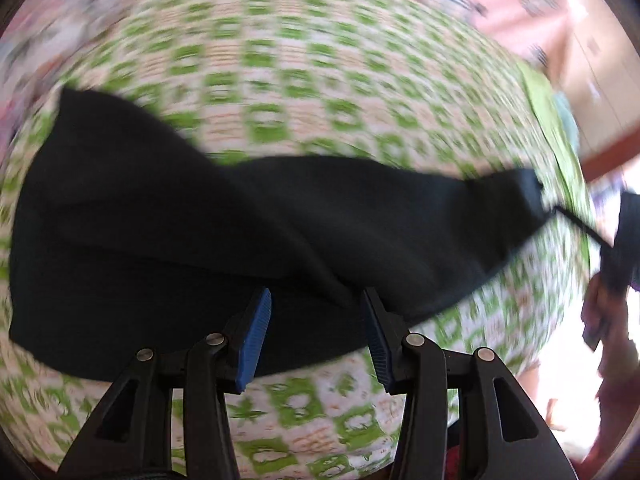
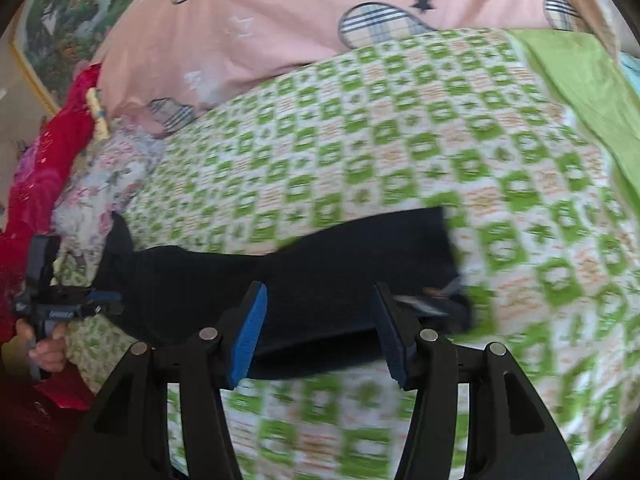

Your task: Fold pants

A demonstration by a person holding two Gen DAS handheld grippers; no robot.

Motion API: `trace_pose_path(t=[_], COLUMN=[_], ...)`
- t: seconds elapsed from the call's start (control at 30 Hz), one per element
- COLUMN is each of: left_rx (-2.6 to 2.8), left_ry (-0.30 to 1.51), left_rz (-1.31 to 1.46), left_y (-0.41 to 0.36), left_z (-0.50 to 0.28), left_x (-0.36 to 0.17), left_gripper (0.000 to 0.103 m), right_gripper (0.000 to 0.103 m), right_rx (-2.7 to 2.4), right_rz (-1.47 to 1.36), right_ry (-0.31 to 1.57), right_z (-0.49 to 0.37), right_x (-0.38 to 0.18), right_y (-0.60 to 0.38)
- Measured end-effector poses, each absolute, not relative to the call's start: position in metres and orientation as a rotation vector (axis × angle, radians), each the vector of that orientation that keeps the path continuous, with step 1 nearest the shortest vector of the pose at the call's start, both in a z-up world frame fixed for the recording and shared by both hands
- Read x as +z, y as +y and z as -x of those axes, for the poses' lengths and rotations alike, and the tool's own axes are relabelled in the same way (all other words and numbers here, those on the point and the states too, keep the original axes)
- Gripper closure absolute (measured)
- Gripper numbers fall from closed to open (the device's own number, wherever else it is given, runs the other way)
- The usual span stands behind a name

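The black pants (image 1: pixel 240 240) are lying on the checked bedcover (image 1: pixel 280 80), stretching ahead of both claws. The left claw (image 1: pixel 316 336) and right claw (image 2: pixel 320 332) are standing half open, gripping nothing. Soft, light, floppy cloth probably; pinching an edge or corner looks best.

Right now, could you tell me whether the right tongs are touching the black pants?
Cannot tell: the right wrist view shows the right tongs open over the pants, contact unclear.

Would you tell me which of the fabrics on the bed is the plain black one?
It is the pants, lying across the green-checked sheet just ahead of the tongs; the pink quilt and red cloth lie farther back.
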State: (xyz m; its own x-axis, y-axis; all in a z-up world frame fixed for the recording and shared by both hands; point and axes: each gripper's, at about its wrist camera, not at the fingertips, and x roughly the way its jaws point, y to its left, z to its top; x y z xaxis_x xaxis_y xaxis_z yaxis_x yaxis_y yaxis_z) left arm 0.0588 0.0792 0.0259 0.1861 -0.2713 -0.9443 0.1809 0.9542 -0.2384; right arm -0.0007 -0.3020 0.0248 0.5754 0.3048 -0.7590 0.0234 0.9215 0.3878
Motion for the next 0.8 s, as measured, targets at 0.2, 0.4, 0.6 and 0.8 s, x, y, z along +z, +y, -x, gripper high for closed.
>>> trace_pose_path(t=[0.2, 0.4, 0.6, 0.8], left_rx=[-0.189, -0.085, 0.056, 0.176], left_ry=[1.34, 1.363, 1.444, 1.497], left_rz=[0.197, 0.228, 0.229, 0.226], left_y=[0.119, 0.13, 0.136, 0.137], left_z=[-0.084, -0.113, -0.139, -0.162], left_x=[0.04, 0.052, 0.048, 0.037], left_gripper=[0.048, 0.044, 0.041, 0.041], right_gripper=[0.048, 0.048, 0.048, 0.048], right_rx=[0.366, 0.537, 0.669, 0.736], right_rz=[-0.314, -0.26, -0.191, -0.168], right_ry=[1.003, 1.033, 1.034, 1.042], right_z=[-0.032, -0.056, -0.069, -0.085], right_x=[0.015, 0.005, 0.006, 0.004], right_y=[-0.214, -0.143, -0.091, -0.05])
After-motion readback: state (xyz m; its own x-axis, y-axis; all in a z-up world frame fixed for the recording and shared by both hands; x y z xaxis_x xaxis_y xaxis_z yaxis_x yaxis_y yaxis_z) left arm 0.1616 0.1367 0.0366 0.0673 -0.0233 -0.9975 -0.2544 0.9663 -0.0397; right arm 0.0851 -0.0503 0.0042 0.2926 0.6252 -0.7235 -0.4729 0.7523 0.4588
